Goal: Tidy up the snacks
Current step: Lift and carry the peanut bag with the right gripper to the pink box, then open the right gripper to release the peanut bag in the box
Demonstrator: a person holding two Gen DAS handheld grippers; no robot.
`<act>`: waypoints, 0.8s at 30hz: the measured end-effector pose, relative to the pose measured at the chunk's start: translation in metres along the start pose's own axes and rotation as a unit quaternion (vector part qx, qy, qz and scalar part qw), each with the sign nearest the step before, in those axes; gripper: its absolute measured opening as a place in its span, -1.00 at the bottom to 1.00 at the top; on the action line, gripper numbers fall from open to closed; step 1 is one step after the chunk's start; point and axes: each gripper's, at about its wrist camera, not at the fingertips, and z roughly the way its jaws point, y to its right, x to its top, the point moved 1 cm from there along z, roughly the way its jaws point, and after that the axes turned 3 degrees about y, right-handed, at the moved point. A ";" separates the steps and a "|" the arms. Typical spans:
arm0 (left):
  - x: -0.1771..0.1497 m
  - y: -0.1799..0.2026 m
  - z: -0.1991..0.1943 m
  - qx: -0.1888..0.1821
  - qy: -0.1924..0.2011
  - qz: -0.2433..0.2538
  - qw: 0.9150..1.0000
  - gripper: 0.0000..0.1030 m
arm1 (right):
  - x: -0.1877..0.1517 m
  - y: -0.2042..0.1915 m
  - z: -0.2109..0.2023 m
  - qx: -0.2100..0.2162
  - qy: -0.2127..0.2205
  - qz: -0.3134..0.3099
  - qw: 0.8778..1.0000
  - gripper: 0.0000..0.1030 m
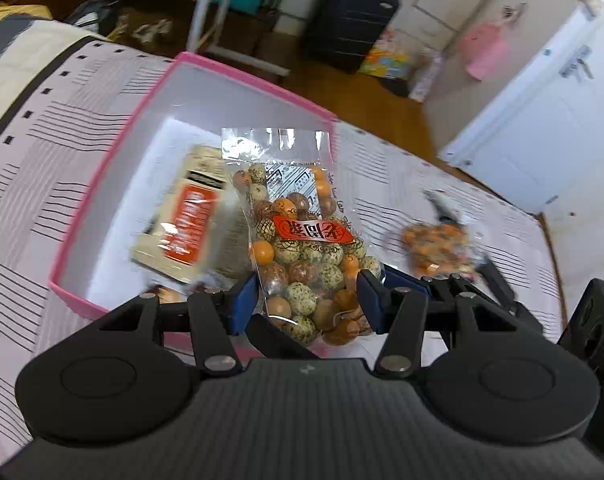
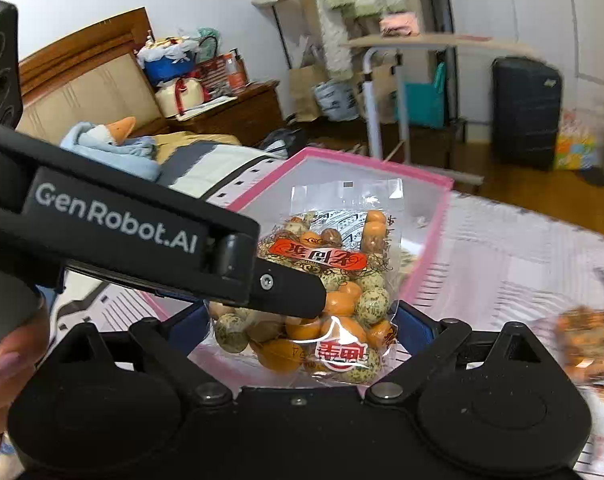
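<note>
The left tool (image 1: 308, 300) clamps a clear bag of coated nuts (image 1: 302, 240) above the near edge of the pink box (image 1: 258, 84) on the bed; the right tool (image 2: 298, 320) brackets that bag, its grip unclear. One beige packet (image 1: 182, 220) already lies inside, while another nut bag (image 1: 438, 248) waits on the bedspread beyond the box's right edge.

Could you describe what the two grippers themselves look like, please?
Both are matte black plastic. The left gripper has blue finger pads, black linkage bars with silver rivets, round housings on each side and a ribbed body. The right gripper is built alike, also blue-padded. In the right wrist view, the left one's side reads "GenRobot.AI" in white. A bare hand with pinkish nails shows; no cables visible.
</note>
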 end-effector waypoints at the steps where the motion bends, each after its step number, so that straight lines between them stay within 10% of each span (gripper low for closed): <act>1: 0.001 -0.005 0.003 0.007 0.000 -0.001 1.000 0.01 | 0.003 0.001 0.011 0.005 -0.004 0.005 1.000 0.91; 12: 0.009 -0.041 0.025 0.080 0.014 -0.020 0.997 0.11 | 0.005 -0.015 0.055 -0.030 -0.067 -0.048 0.996 0.93; 24: -0.014 0.002 -0.021 0.046 0.039 0.027 0.998 0.13 | -0.017 0.015 -0.071 -0.056 0.024 -0.087 0.994 0.93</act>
